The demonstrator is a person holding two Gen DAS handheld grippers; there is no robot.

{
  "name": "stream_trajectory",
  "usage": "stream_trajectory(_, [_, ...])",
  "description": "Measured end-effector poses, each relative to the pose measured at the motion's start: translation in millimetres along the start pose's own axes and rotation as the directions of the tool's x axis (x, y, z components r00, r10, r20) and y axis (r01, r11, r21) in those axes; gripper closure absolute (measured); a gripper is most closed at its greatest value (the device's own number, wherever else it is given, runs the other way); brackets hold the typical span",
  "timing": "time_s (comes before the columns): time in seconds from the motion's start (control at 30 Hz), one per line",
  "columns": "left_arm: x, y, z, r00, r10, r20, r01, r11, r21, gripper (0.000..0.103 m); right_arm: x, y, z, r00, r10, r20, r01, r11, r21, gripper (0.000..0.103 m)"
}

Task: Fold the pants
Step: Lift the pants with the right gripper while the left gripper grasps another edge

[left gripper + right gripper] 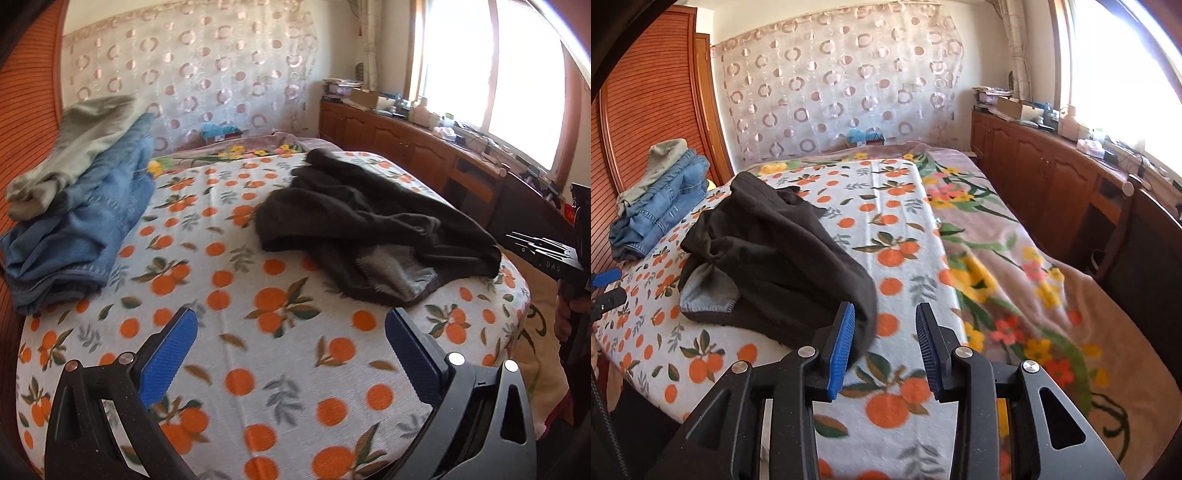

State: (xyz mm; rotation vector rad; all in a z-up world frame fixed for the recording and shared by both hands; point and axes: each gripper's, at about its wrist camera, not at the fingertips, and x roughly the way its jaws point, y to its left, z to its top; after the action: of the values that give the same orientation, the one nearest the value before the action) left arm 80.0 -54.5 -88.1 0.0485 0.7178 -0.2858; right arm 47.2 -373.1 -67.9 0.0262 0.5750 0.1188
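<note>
Dark brown crumpled fleece pants (362, 225) lie in a heap on the orange-print white bed cover (236, 369), unfolded. Left gripper (291, 354) gapes wide, empty, over bare cover. Right gripper (884, 347) is part open, holding nothing; pant edge just beside its left pad. Next, I'd say: grab waistband corners, spread flat before folding. Count: one brown pair; one stack of folded blue denim jeans (77, 229) topped by one grey-green garment (70, 147).

The crumpled dark brown pants (369, 229) lie on the orange-print white bed cover (258, 332), which overlays the floral pink blanket (1015, 258). The folded blue denim jeans (74, 229) lie well apart to the left, with a grey-green garment (74, 147) stacked on top. The wooden cabinet (1034, 166) stands along the right.
</note>
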Motion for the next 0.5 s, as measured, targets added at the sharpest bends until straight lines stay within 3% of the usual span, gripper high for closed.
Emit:
stream_trajectory(0.23, [22, -66, 32, 0.994, -0.11, -0.025, 0.113, 0.984, 0.136, 0.005, -29, -24, -9, 1.0, -0.009, 0.024, 0.009, 1.0, 0.015, 0.054])
stream_trajectory(0.5, [57, -144, 52, 0.968, -0.231, -0.099, 0.25, 0.929, 0.273, 0.015, -37, -34, -20, 0.999, -0.012, 0.03, 0.012, 1.0, 0.019, 0.053])
